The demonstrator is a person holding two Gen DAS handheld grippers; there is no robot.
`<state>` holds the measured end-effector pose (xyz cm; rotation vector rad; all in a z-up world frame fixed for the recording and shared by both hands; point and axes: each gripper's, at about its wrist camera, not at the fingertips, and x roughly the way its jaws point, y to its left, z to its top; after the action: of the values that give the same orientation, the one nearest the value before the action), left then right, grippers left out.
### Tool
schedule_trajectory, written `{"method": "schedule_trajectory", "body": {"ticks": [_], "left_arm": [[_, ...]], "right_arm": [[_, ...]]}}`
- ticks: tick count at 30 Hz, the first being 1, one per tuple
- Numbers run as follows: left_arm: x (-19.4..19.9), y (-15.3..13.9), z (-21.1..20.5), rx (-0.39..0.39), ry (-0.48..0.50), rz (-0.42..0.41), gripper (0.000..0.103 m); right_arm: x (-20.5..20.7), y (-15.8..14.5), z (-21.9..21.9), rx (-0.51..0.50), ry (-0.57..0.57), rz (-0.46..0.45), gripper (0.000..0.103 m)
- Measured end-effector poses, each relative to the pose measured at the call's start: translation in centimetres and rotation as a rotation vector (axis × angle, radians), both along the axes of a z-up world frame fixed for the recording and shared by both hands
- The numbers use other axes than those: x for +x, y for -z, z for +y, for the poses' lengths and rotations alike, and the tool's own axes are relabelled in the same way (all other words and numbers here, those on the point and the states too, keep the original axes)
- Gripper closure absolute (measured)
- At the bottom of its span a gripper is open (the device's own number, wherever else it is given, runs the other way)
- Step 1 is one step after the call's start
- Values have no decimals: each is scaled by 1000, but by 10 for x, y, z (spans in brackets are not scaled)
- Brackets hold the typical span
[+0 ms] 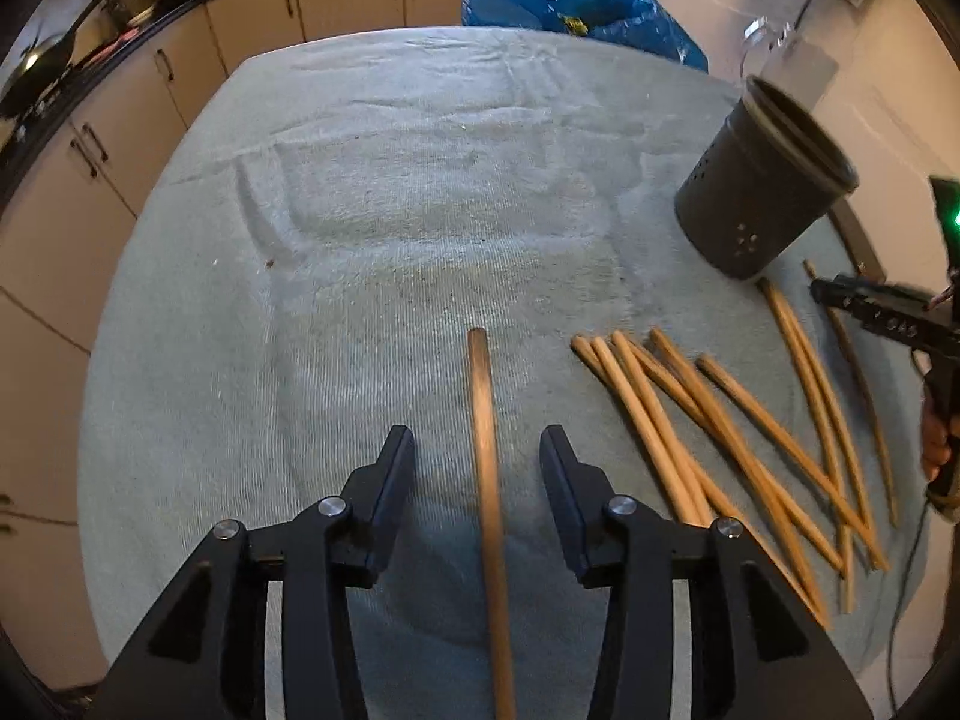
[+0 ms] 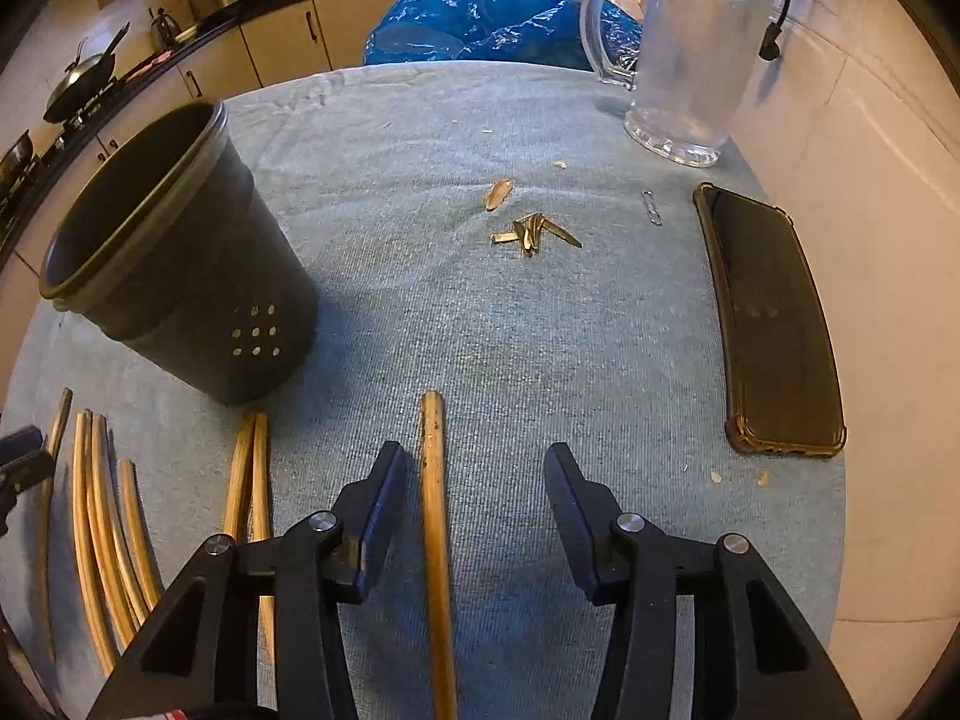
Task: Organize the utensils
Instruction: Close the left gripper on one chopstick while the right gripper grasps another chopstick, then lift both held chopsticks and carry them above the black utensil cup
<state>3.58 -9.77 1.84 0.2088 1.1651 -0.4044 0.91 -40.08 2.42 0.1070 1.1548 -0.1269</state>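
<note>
A dark grey perforated utensil holder (image 1: 762,186) (image 2: 180,264) stands upright on the pale blue towel (image 1: 390,210). Several wooden chopsticks (image 1: 690,432) (image 2: 102,528) lie loose in front of it, and a pair (image 2: 252,480) lies just below the holder. My left gripper (image 1: 477,456) is open, with one chopstick (image 1: 489,480) lying on the towel between its fingers, untouched by either pad. My right gripper (image 2: 477,474) is open too, straddling another chopstick (image 2: 435,510) that lies close to its left finger. The right gripper also shows at the left wrist view's right edge.
A black phone (image 2: 774,324) lies at the right by the towel's edge. A clear glass jug (image 2: 684,54) stands at the back right, with a blue plastic bag (image 2: 480,6) behind the table. Small wood scraps (image 2: 531,231) and a paperclip (image 2: 651,207) lie mid-towel.
</note>
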Motion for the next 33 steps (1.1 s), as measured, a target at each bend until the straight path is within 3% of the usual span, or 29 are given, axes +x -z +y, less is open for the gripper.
{"method": "schedule_trajectory", "body": {"ticks": [4, 6, 10, 16, 18, 23, 33], "left_arm": [[9, 3, -13, 44, 40, -6, 74], [12, 3, -19, 53, 63, 4, 85], [15, 3, -30, 92, 107, -6, 85], [17, 3, -37, 72, 138, 2, 95], [16, 1, -35, 50, 118, -13, 96], [2, -24, -17, -44, 75, -78, 96], [-61, -96, 4, -171, 44, -255, 96]], "right_arm": [[6, 0, 1, -4, -21, 35, 51], [11, 0, 0, -3, -32, 60, 51], [21, 1, 0, -2, -43, 108, 53], [36, 1, 11, 10, -78, 116, 88], [34, 1, 15, -1, -79, 99, 95], [20, -8, 13, 49, -34, 32, 96], [-49, -76, 9, 130, 19, -214, 96]]}}
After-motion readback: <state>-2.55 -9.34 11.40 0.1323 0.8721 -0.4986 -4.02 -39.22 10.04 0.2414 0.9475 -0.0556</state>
